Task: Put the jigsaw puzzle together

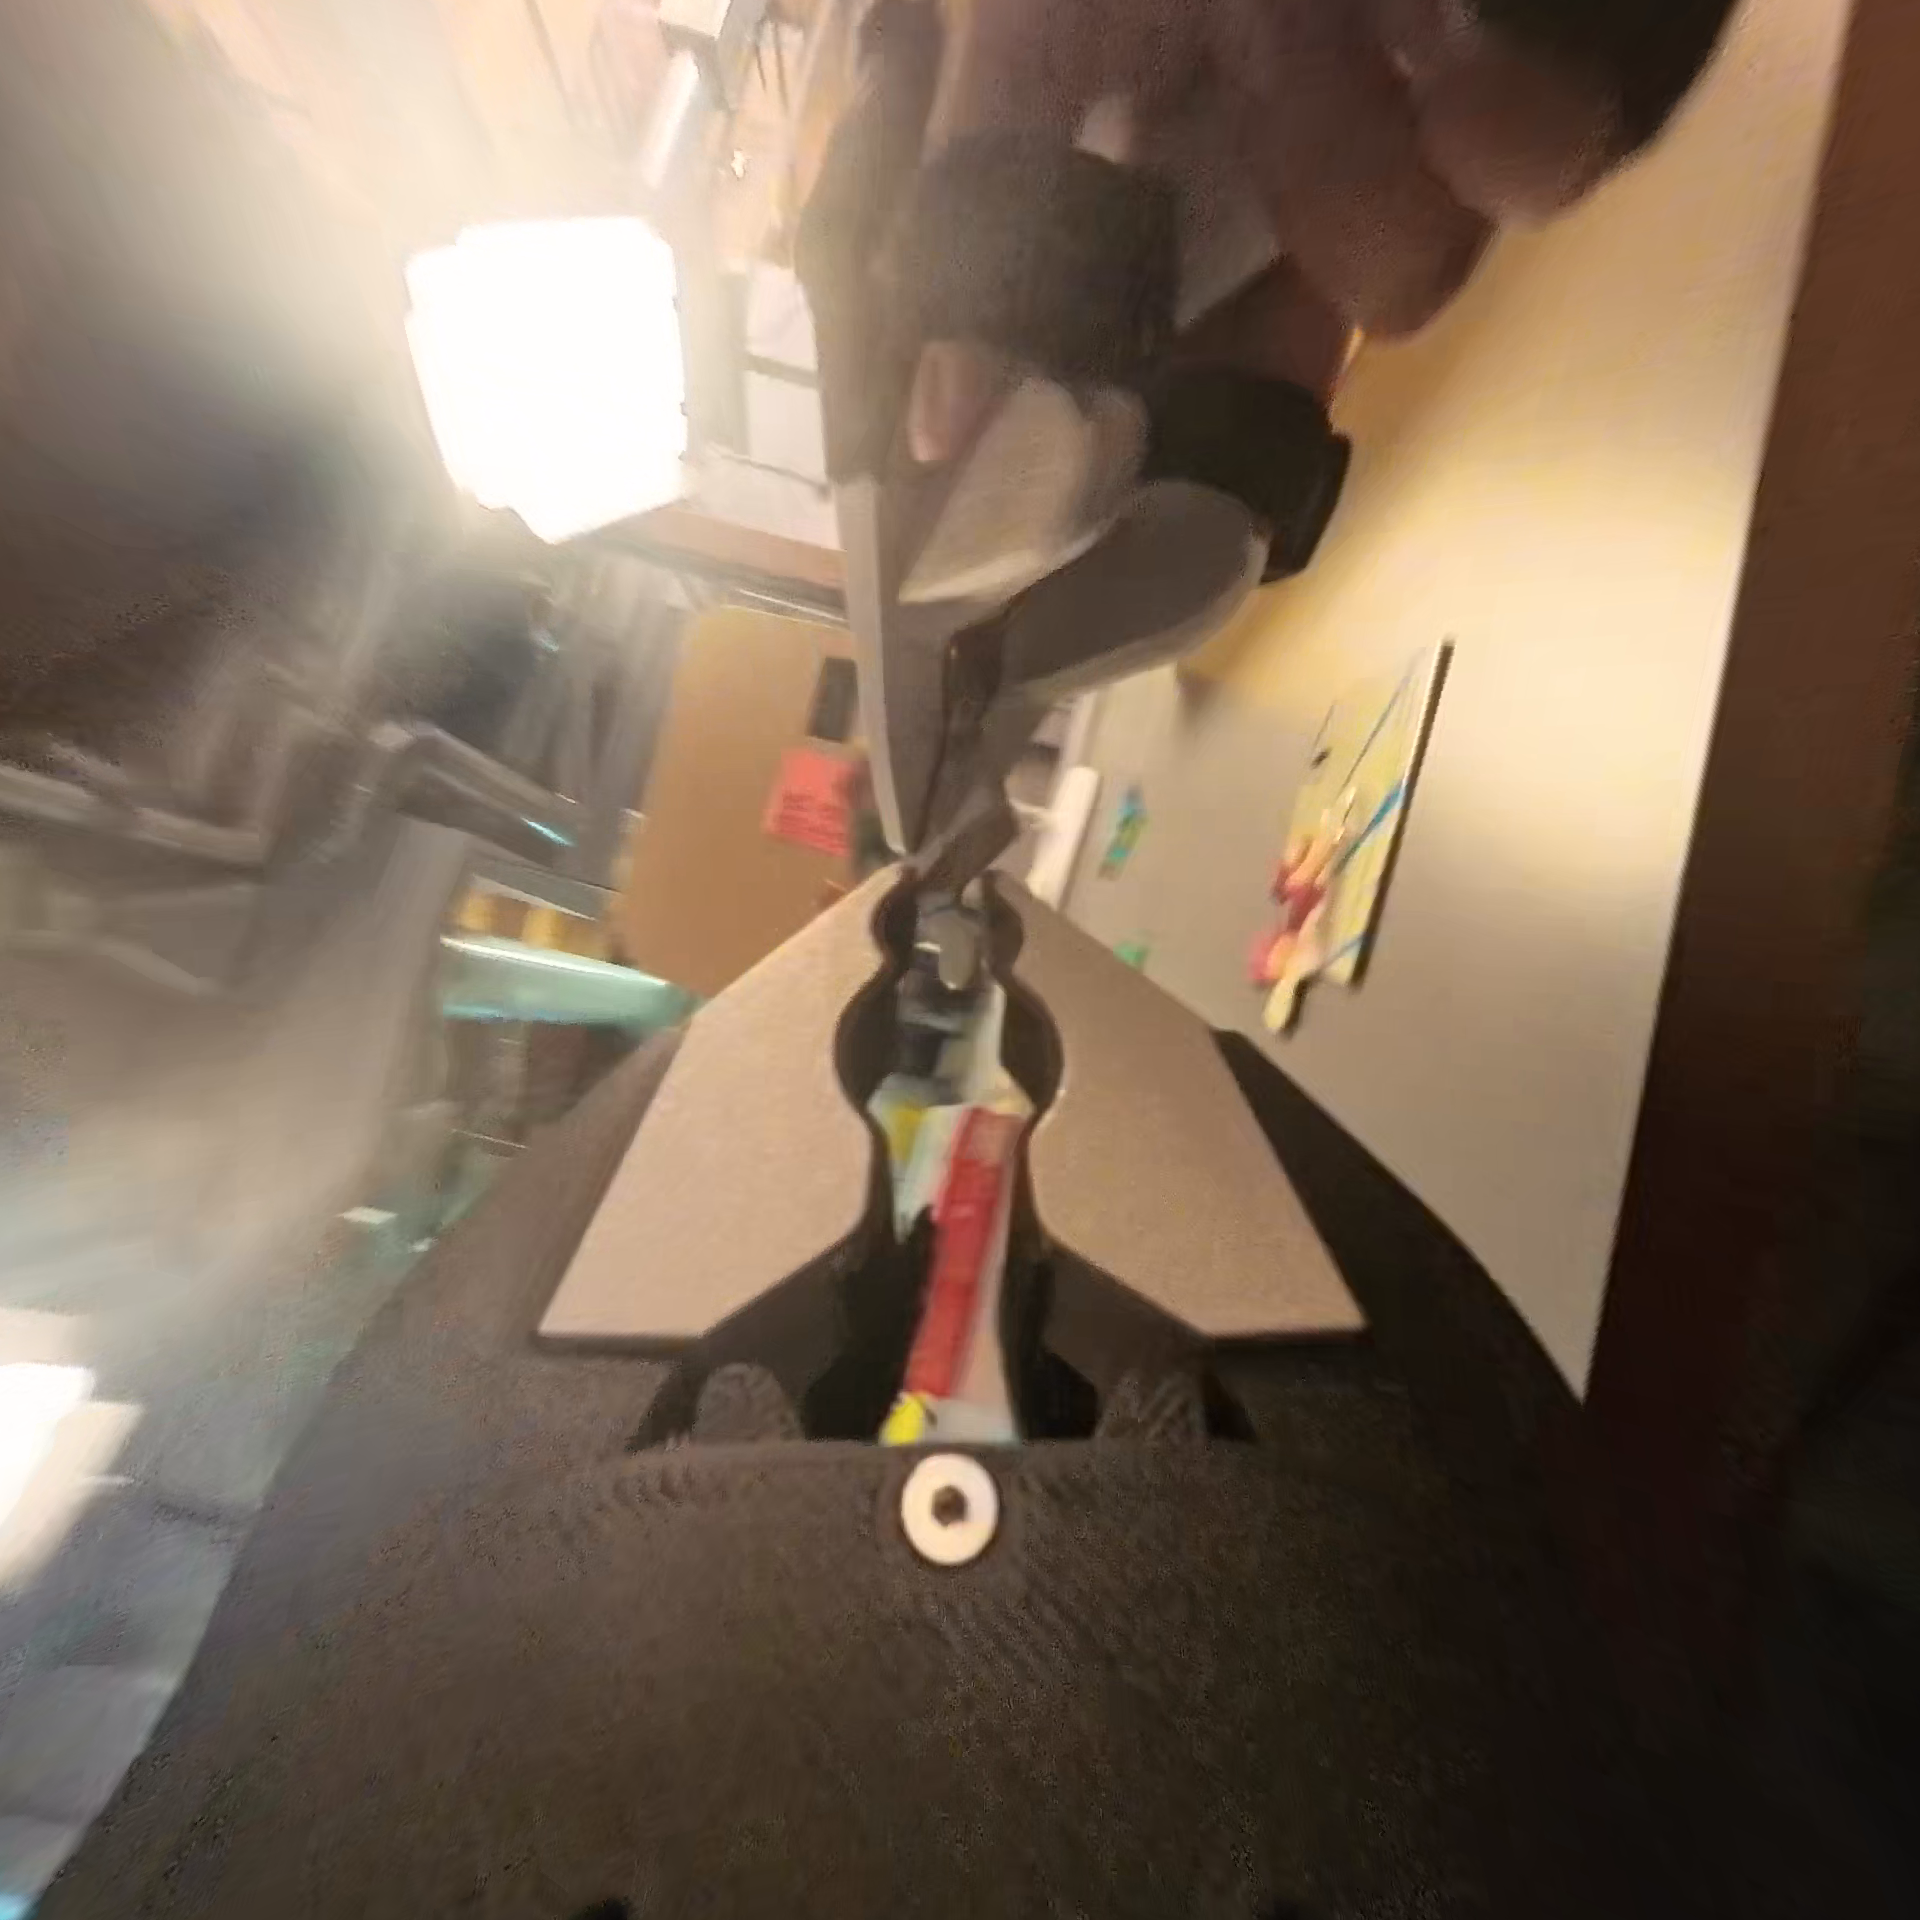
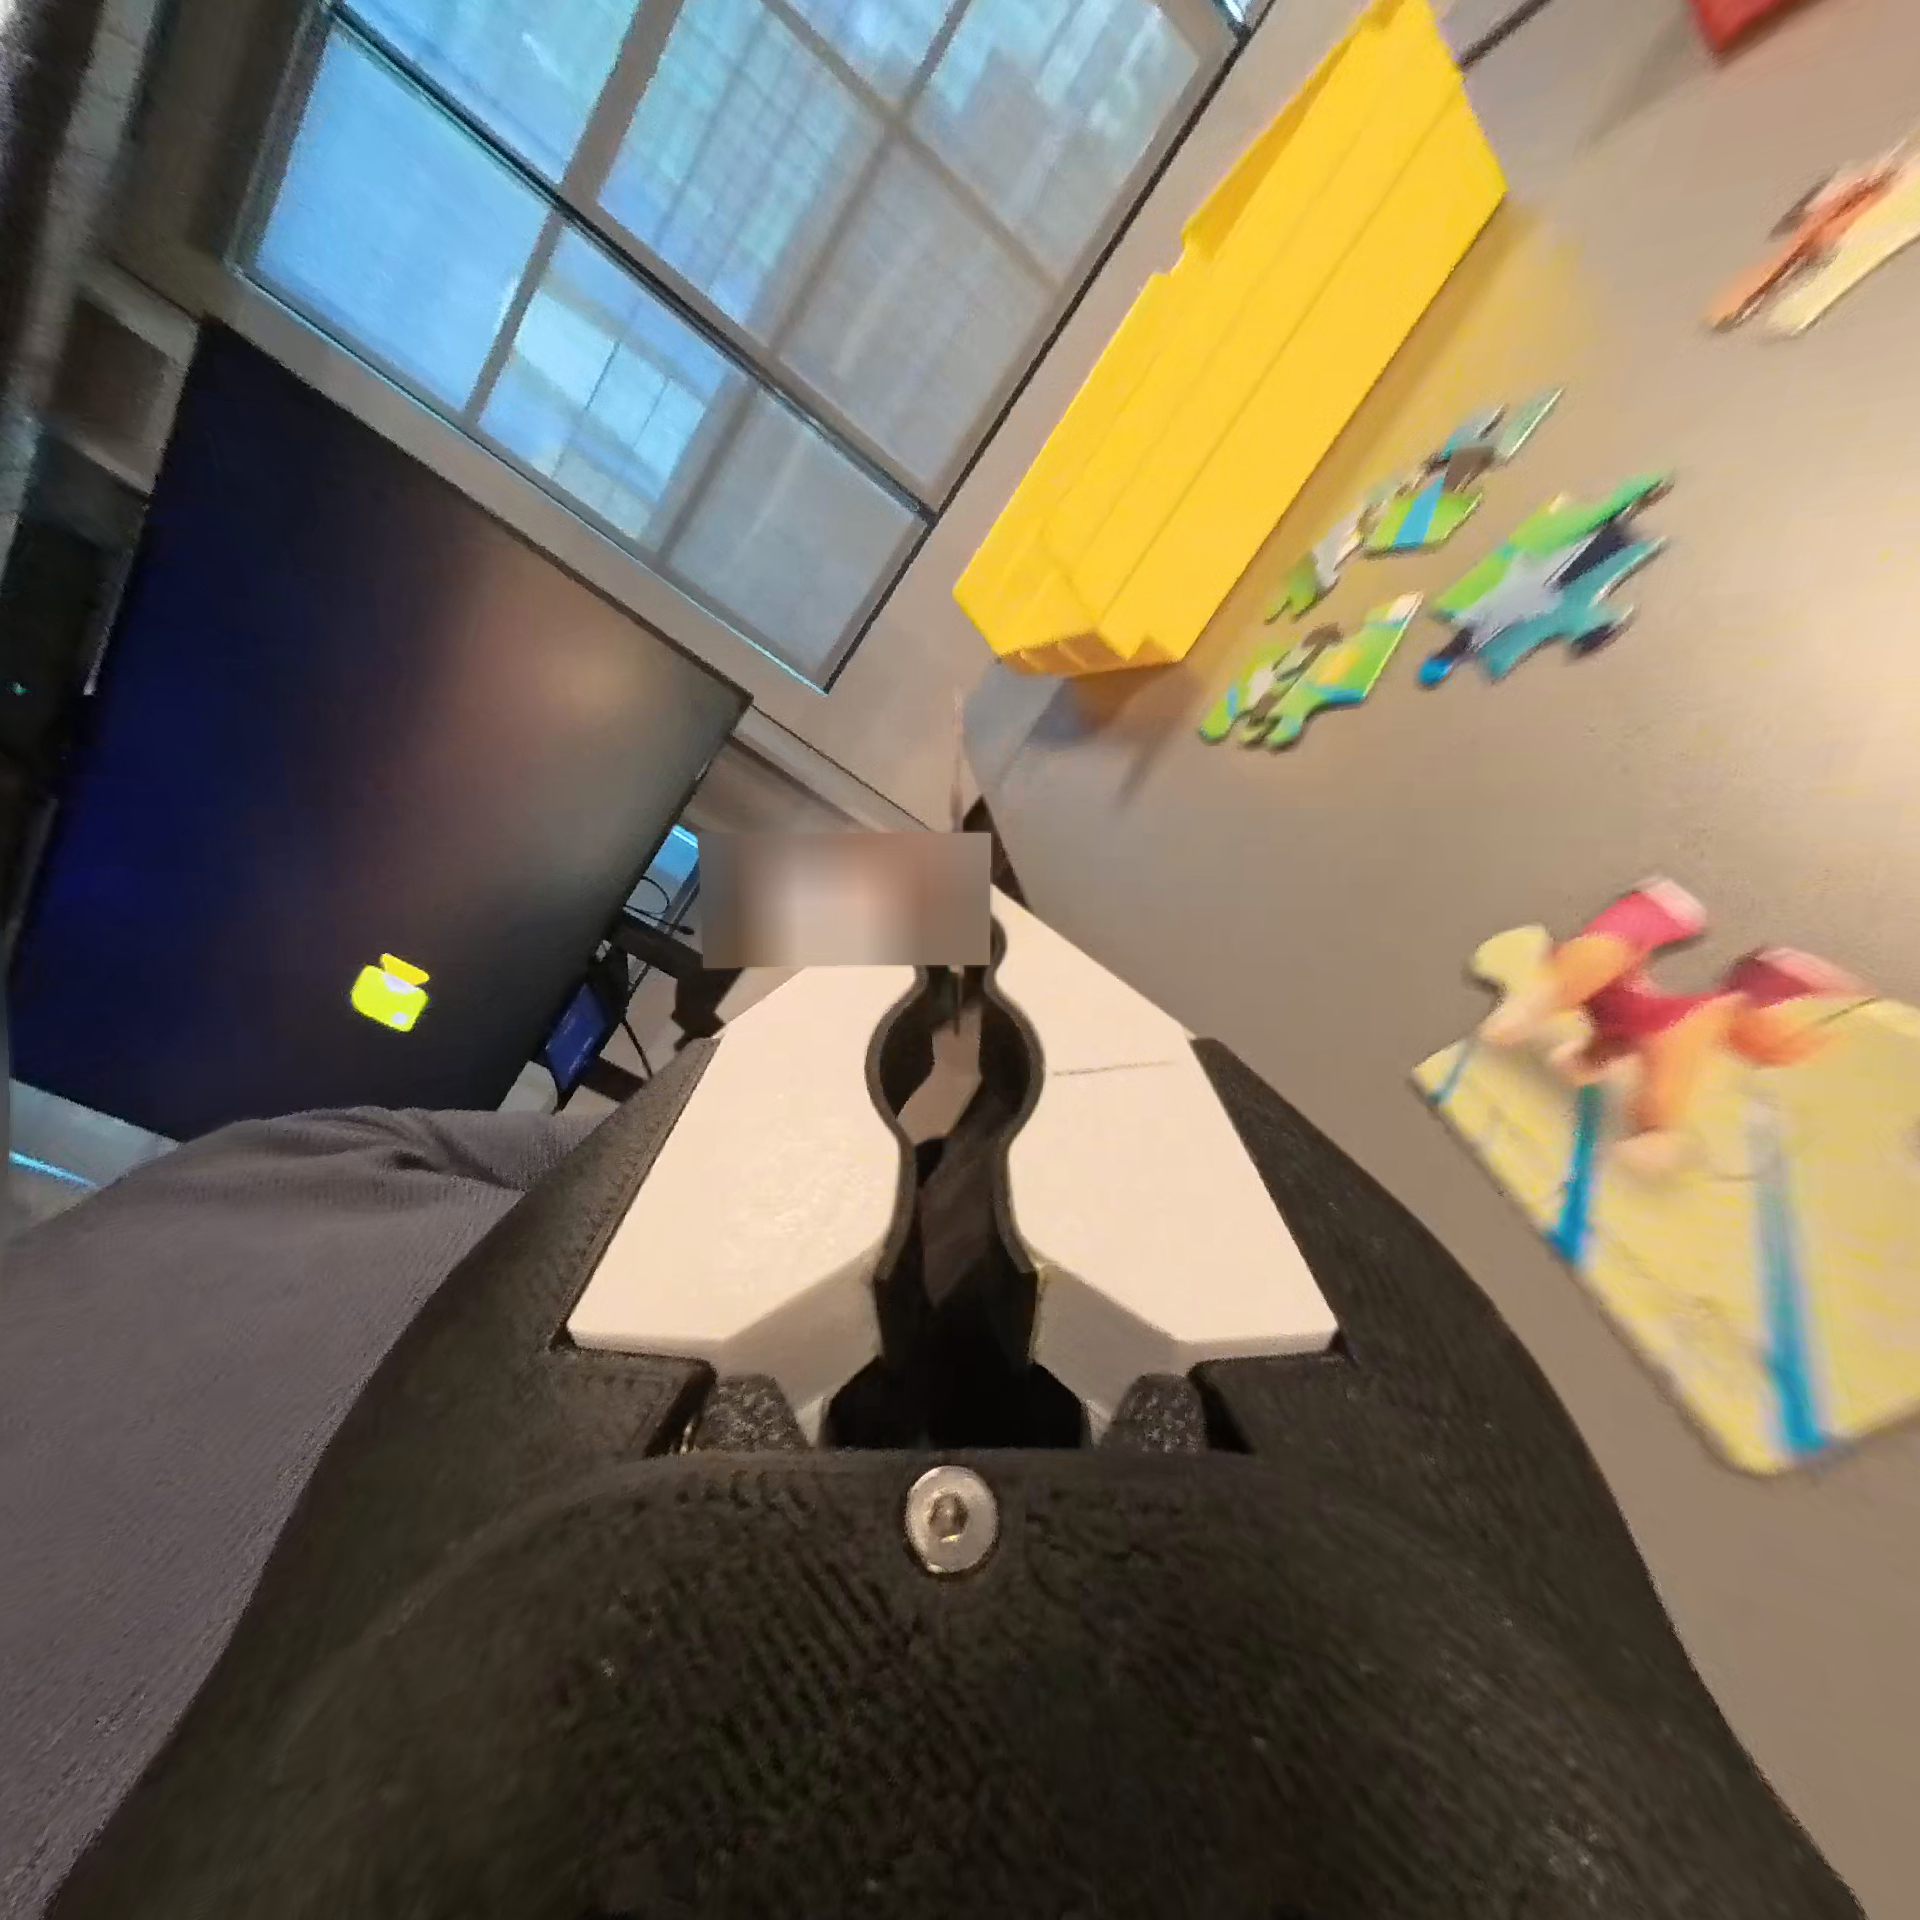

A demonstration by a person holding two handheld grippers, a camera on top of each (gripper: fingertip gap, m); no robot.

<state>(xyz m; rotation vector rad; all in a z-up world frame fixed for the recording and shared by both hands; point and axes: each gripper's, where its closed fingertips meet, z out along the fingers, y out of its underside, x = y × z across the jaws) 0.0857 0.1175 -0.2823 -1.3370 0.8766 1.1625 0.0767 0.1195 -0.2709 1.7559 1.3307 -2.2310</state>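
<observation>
My left gripper (image 1: 945,894) is turned on its side above the grey table (image 1: 1558,520). Its fingers are nearly together on a jigsaw piece (image 1: 966,1174), seen edge-on with red, yellow and white print, that runs deep between the pads. My right gripper (image 1: 914,847) comes in from above and meets the left one tip to tip. In the right wrist view my right gripper (image 2: 966,821) is shut, with a thin pale edge of the piece (image 2: 957,758) standing out past its tips; a blurred patch hides one fingertip. A joined yellow section of the puzzle (image 2: 1683,1195) lies on the table and also shows in the left wrist view (image 1: 1351,862).
Loose green and blue pieces (image 2: 1309,665) (image 2: 1548,582) lie by a yellow bin (image 2: 1247,343) at the table's far side. Another piece (image 2: 1818,239) lies farther off. A dark monitor (image 2: 343,727) and a window stand beyond the table edge. A person's hand (image 1: 1403,208) grips the right gripper. Less than 4 cm separates the two grippers' tips.
</observation>
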